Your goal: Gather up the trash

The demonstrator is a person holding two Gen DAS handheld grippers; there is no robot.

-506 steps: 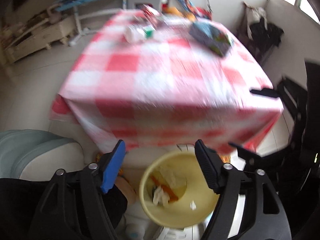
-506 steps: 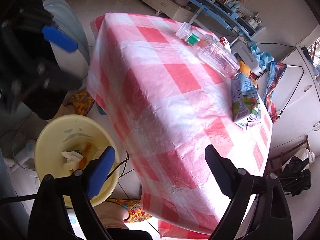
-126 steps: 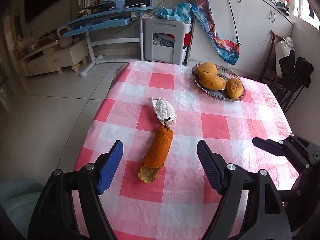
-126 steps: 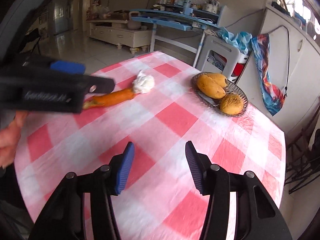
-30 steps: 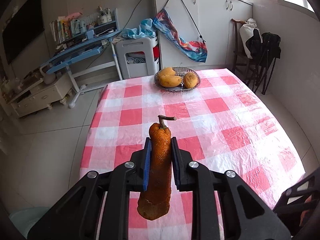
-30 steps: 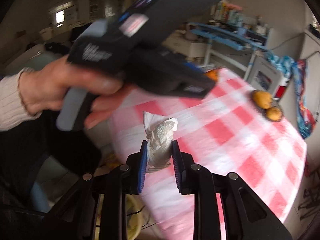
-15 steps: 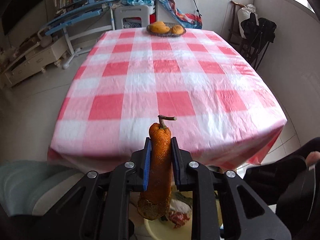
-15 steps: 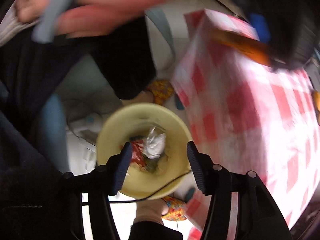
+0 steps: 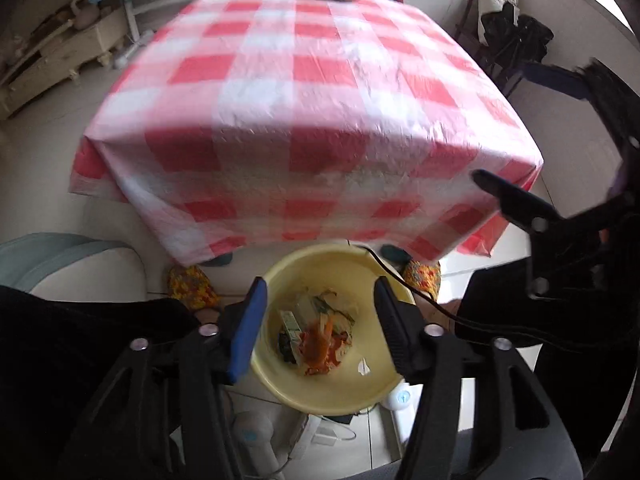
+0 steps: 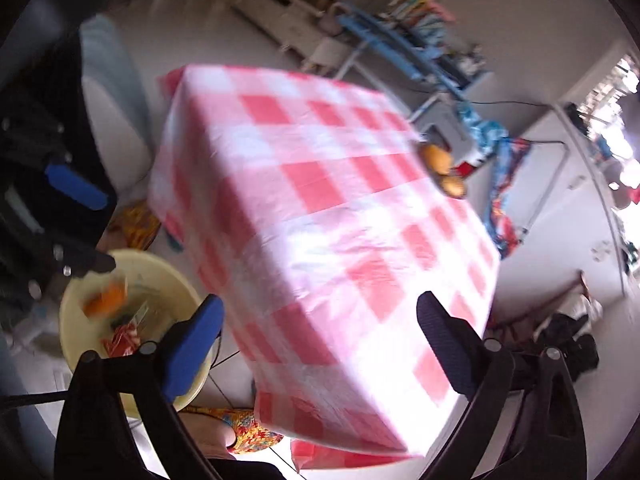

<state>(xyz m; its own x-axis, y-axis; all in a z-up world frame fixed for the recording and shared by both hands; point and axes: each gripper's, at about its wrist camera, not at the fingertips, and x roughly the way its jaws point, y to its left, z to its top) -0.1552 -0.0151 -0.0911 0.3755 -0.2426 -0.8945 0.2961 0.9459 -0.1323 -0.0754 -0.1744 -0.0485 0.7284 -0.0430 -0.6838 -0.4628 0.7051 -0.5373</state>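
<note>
The left gripper hangs over the yellow bin, its jaws just parted and empty; directly between and beyond them the trash lies in the bin's bottom, orange peel on top. Only this view looks straight into the bin and shows the black cable crossing its rim by the black finger. The right gripper has spread its jaws wide, nothing between them; ahead of them is the checked tablecloth, with the fruit bowl at the far edge. Here the bin sits outside the blue finger, touching the cloth's hanging corner. Patterned slippers are just beside the bin.
</note>
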